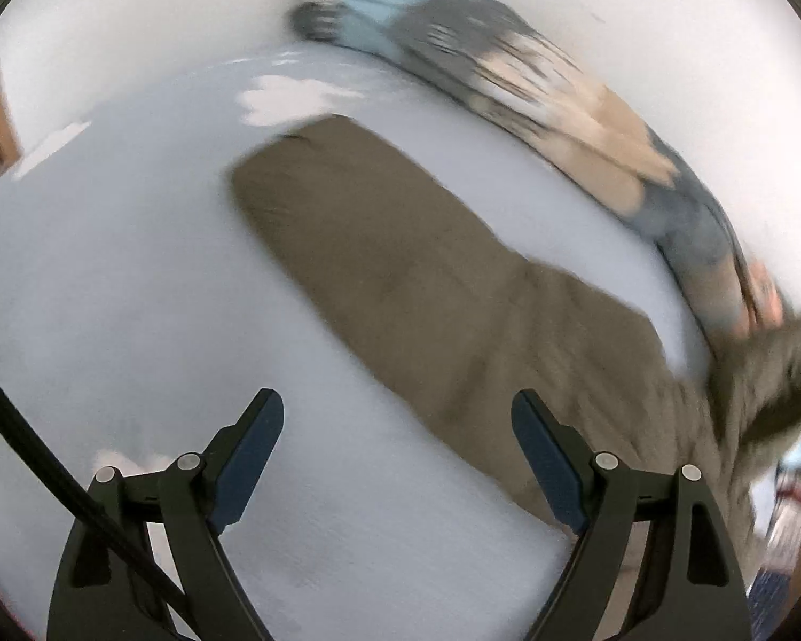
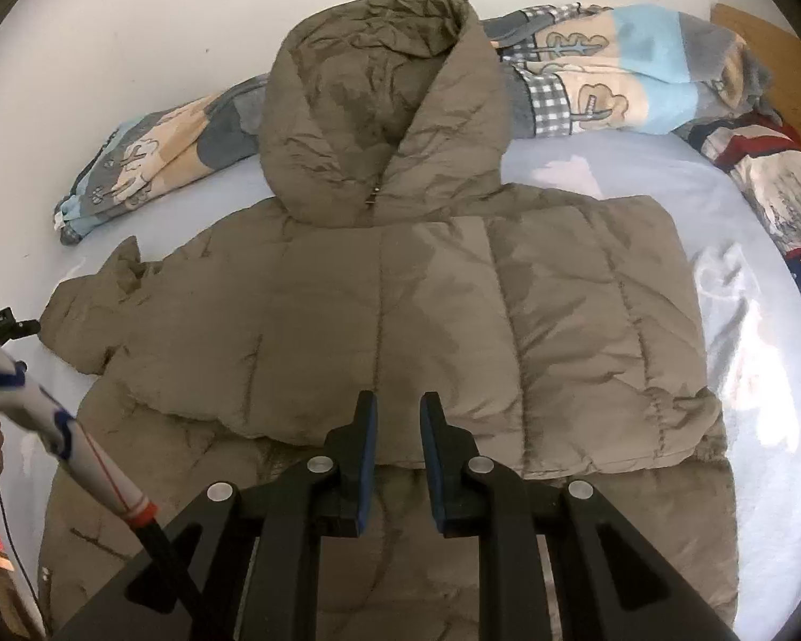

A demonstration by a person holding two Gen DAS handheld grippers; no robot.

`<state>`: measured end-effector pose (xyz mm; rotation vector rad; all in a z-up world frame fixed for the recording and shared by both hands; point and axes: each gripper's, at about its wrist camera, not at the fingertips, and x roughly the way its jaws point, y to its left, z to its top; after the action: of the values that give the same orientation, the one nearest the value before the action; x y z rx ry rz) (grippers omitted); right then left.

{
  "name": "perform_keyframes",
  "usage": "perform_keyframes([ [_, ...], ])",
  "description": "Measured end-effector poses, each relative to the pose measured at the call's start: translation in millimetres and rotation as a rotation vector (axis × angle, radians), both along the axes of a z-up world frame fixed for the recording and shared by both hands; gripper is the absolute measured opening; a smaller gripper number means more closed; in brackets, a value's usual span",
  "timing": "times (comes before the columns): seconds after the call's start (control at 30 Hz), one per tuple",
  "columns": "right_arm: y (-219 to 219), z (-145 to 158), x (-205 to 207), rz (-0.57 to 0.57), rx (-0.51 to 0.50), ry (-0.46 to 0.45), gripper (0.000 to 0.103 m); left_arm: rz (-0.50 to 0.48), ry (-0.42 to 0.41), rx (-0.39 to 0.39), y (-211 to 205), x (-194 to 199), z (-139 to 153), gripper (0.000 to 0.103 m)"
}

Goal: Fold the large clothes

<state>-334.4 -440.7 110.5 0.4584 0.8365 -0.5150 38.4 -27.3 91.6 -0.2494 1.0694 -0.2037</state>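
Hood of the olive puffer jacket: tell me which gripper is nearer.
Right, as far as these views show. The right gripper hovers over the jacket's chest below the hood; the left gripper hangs beside a sleeve.

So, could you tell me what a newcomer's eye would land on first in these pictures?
The olive puffer jacket fills the middle of the right wrist view, spread on a pale sheet, hood away from the camera. Behind the hood lies a bunched patterned blanket. The right hand-held gripper hovers over the jacket's centre.
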Motion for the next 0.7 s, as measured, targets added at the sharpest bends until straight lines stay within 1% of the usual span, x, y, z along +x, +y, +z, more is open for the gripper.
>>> perform_keyframes([
  [0.13, 4.9, 0.3, 0.6, 0.017, 0.001, -0.010, 0.018, 0.106, 0.005, -0.085, 53.1, 32.8, -12.7, 0.086],
  [0.23, 5.4, -0.5, 1.6, 0.021, -0.001, -0.010, 0.018, 0.154, 0.037, -0.170, 76.7, 51.6, -24.2, 0.085],
  [0.3, 4.7, -3.0, 2.6, 0.020, -0.002, -0.003, 0.018, 0.185, 0.036, -0.232, 87.4, 65.9, -30.3, 0.084],
  [0.43, 2.1, -5.6, 1.9, 0.027, -0.005, 0.004, 0.018, 0.184, 0.017, -0.349, 90.3, 88.4, -40.6, 0.079],
  [0.53, 0.7, -5.8, 0.6, 0.026, -0.016, 0.005, 0.018, 0.201, 0.026, -0.382, 82.0, 98.0, -55.3, 0.079],
  [0.57, -0.6, -6.3, 0.1, 0.023, -0.017, 0.006, 0.018, 0.211, 0.033, -0.398, 78.9, 101.3, -64.6, 0.075],
  [0.6, -1.0, -6.7, 0.0, 0.022, -0.017, 0.007, 0.018, 0.215, 0.027, -0.405, 78.4, 100.8, -67.6, 0.075],
  [0.7, -3.5, -7.9, -0.9, 0.019, -0.022, 0.008, 0.018, 0.209, -0.049, -0.409, 72.5, 101.6, -70.6, 0.075],
])
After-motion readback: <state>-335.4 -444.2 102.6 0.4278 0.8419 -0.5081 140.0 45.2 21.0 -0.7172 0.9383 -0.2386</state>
